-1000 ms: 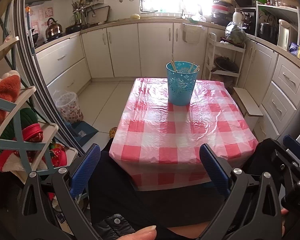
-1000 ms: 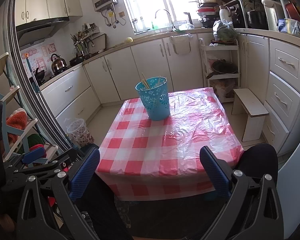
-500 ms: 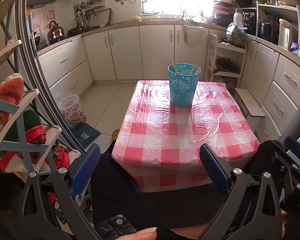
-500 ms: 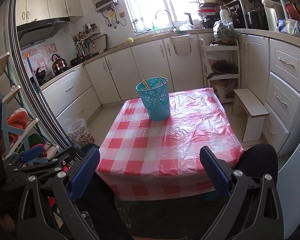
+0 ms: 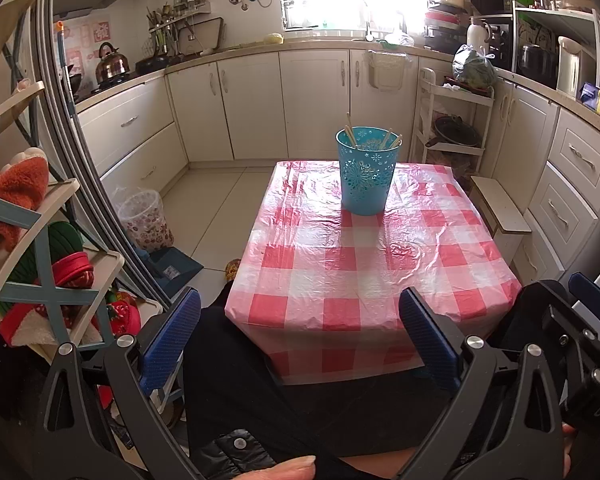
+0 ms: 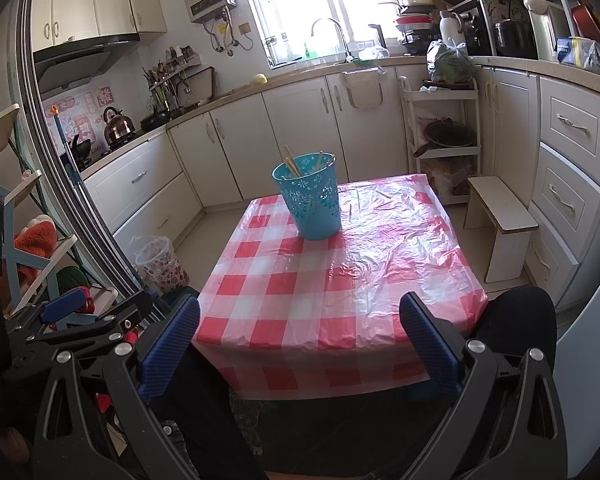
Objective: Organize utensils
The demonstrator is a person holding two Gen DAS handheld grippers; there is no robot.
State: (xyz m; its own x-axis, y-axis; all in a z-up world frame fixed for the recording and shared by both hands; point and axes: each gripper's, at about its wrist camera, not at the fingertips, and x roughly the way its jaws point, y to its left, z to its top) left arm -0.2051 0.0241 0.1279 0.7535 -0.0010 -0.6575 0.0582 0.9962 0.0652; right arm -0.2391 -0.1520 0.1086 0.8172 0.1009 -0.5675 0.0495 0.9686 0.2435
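Note:
A turquoise perforated bin (image 5: pixel 366 172) (image 6: pixel 309 196) stands upright near the far end of a table covered in a red-and-white checked cloth (image 5: pixel 364 256) (image 6: pixel 340 276). Several wooden chopsticks (image 5: pixel 350 133) (image 6: pixel 292 164) stick up out of it. One or two more chopsticks (image 6: pixel 350 210) lie on the cloth just right of the bin. My left gripper (image 5: pixel 300 336) is open and empty, held low before the table's near edge. My right gripper (image 6: pixel 300 340) is likewise open and empty at the near edge.
A person's dark-clothed legs (image 5: pixel 236 380) sit under both grippers. A shelf rack with soft items (image 5: pixel 32 240) stands at left, a waste basket (image 5: pixel 144 220) on the floor beside the table, a low wooden stool (image 6: pixel 500 220) at right. White cabinets line the walls.
The left wrist view has shifted slightly, with the table and bin drifting right in frame. The right gripper has barely moved. Both stay open and empty.

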